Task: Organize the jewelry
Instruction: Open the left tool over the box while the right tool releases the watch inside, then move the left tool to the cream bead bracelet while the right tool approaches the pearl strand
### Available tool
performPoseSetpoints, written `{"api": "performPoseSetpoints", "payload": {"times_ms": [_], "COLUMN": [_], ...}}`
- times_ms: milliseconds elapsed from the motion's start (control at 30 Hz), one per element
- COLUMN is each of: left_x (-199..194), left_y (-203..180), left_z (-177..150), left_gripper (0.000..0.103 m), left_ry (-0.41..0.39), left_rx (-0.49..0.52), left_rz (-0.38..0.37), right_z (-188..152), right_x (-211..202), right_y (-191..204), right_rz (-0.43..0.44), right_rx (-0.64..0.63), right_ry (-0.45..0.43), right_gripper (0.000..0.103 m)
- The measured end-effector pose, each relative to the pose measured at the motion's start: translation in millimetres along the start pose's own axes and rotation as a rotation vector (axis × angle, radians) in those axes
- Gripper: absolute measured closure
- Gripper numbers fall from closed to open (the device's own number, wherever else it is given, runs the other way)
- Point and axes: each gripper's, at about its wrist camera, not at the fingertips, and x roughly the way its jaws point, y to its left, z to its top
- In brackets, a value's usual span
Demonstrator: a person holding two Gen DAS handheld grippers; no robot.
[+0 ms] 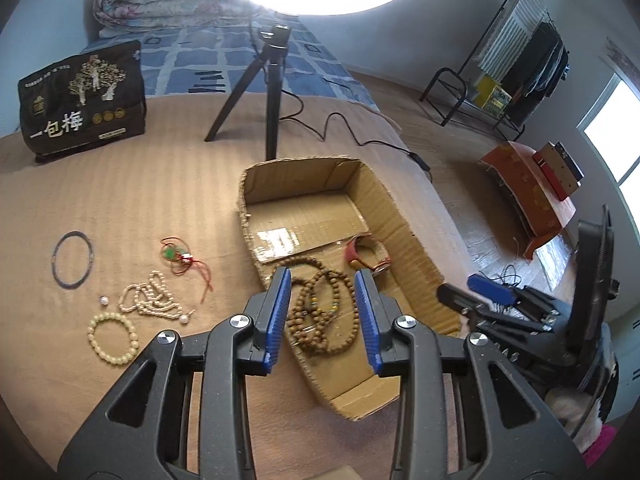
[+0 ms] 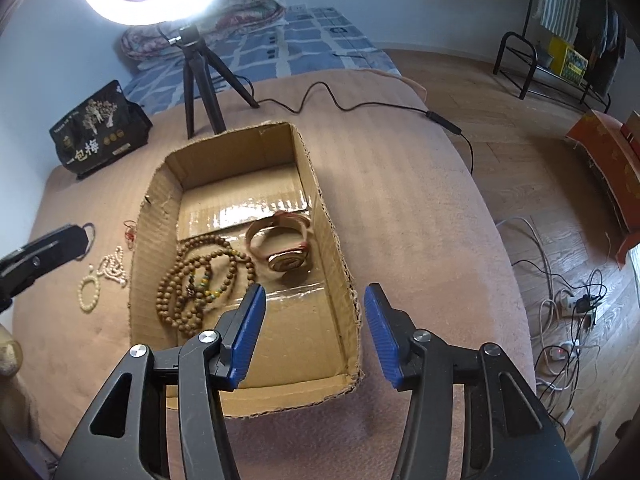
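Observation:
An open cardboard box sits on the tan bed cover. Inside lie a brown wooden bead necklace and a pink-strapped watch. My left gripper is open and empty above the necklace. My right gripper is open and empty over the box's near right wall; it also shows in the left wrist view. Left of the box lie a dark bangle, a green pendant on red cord, a cream bead necklace, a cream bracelet and loose pearls.
A ring light on a black tripod stands behind the box, its cable trailing right. A black snack bag stands at the back left. The bed edge drops to a wooden floor with cables on the right.

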Motion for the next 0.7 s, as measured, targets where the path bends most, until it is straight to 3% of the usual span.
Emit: {"api": "performPoseSetpoints", "payload": {"times_ms": [500, 567, 633, 700], "left_x": [-53, -61, -67, -71], "left_y": [56, 68, 83, 95], "left_z": [-7, -10, -13, -18], "left_gripper": [0.07, 0.07, 0.07, 0.07], "left_ry": [-0.072, -0.086, -0.092, -0.095], "left_rx": [0.01, 0.014, -0.003, -0.02], "left_rz": [0.099, 0.117, 0.118, 0.135], "right_z": [5, 6, 6, 7], "right_x": [-13, -13, -12, -12], "right_y": [32, 39, 44, 51], "right_rz": [0.064, 0.075, 0.095, 0.11], "right_rx": [-0.062, -0.071, -0.078, -0.085], "right_ry": [-0.065, -0.07, -0.074, -0.087], "right_gripper": [0.053, 0.05, 0.035, 0.034]}}
